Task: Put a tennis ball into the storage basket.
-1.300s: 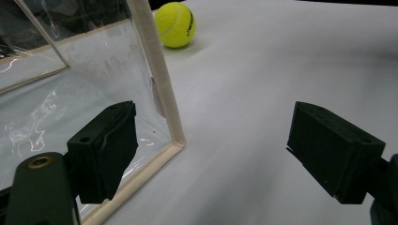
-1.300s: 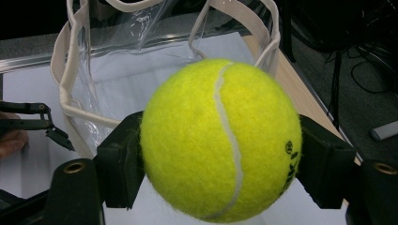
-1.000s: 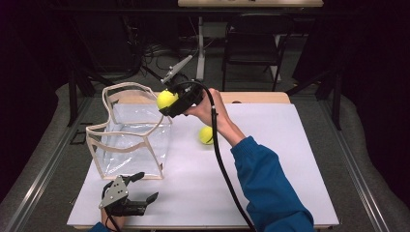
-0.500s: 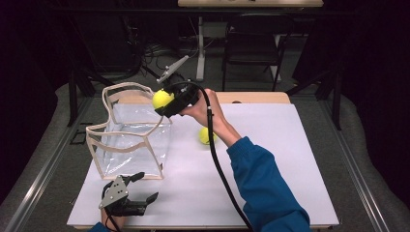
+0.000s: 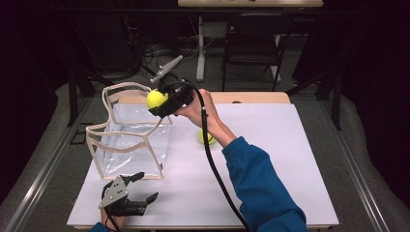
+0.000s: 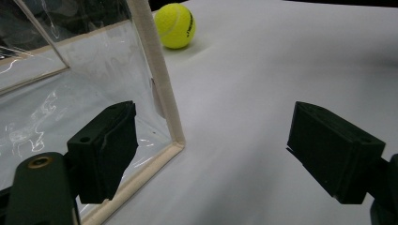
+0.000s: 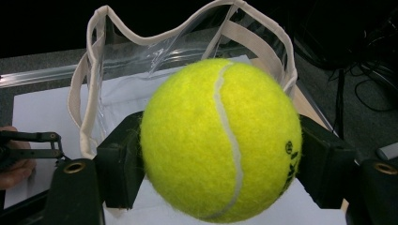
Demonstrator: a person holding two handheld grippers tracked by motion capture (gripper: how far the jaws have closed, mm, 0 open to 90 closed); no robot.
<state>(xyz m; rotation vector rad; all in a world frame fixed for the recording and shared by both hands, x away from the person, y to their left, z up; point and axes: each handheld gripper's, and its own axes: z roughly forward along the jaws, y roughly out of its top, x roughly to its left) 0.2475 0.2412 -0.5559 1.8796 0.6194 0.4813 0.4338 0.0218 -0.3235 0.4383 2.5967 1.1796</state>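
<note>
Gripping tennis ball (image 5: 155, 98) — right hand (image 5: 196, 109) raised, outstretched

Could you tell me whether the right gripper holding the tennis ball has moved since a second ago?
Yes. The right gripper with its tennis ball has drifted slightly left, toward the clear bag's opening, away from the other ball on the table.

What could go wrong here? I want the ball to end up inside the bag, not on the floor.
1. The right gripper holds the ball over the bag's rim, not its middle; released now, it might bounce off.
2. The bag's soft rim sags unevenly, and the open left gripper isn't steadying it, so a knock could tip it.
</note>
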